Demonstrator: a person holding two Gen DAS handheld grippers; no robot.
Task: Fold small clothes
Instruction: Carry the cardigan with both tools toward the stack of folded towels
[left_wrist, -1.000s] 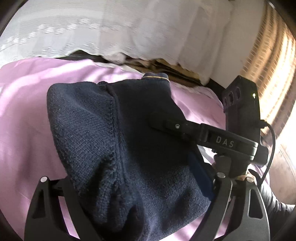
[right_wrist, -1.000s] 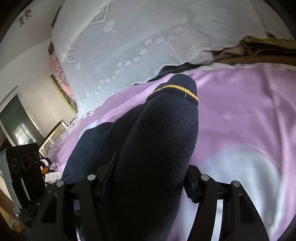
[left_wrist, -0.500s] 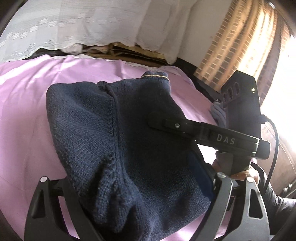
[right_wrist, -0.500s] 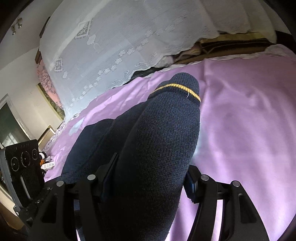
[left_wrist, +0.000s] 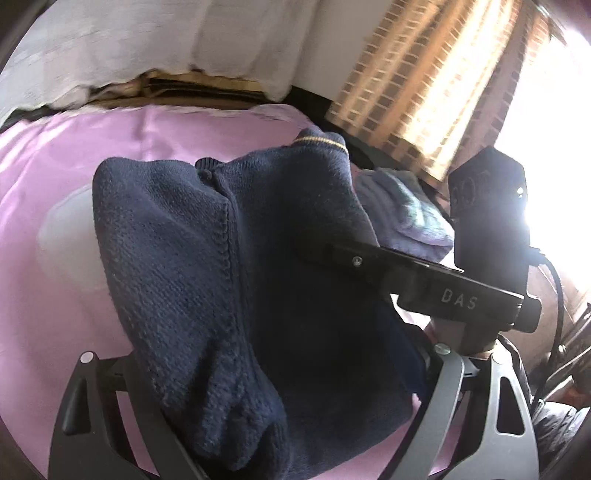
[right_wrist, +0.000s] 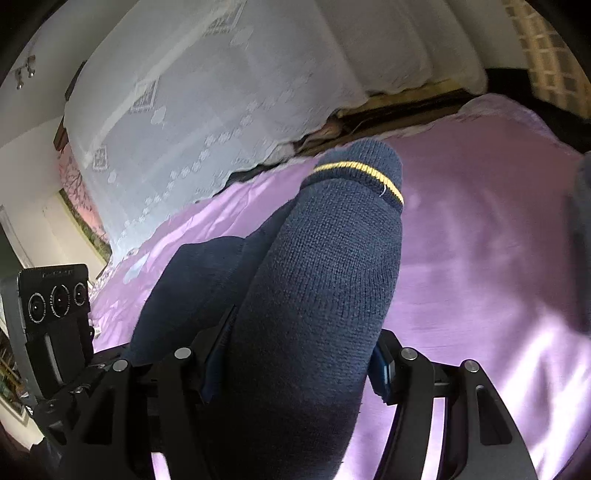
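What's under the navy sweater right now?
Pink bedsheet shows around and below the navy sweater, which both grippers carry. A pale blue garment peeks out behind its right edge. Whatever lies directly beneath is covered.

The navy sweater (left_wrist: 229, 280) hid my left gripper's fingertips; a grey garment (right_wrist: 581, 236) was cut off at the frame's edge.
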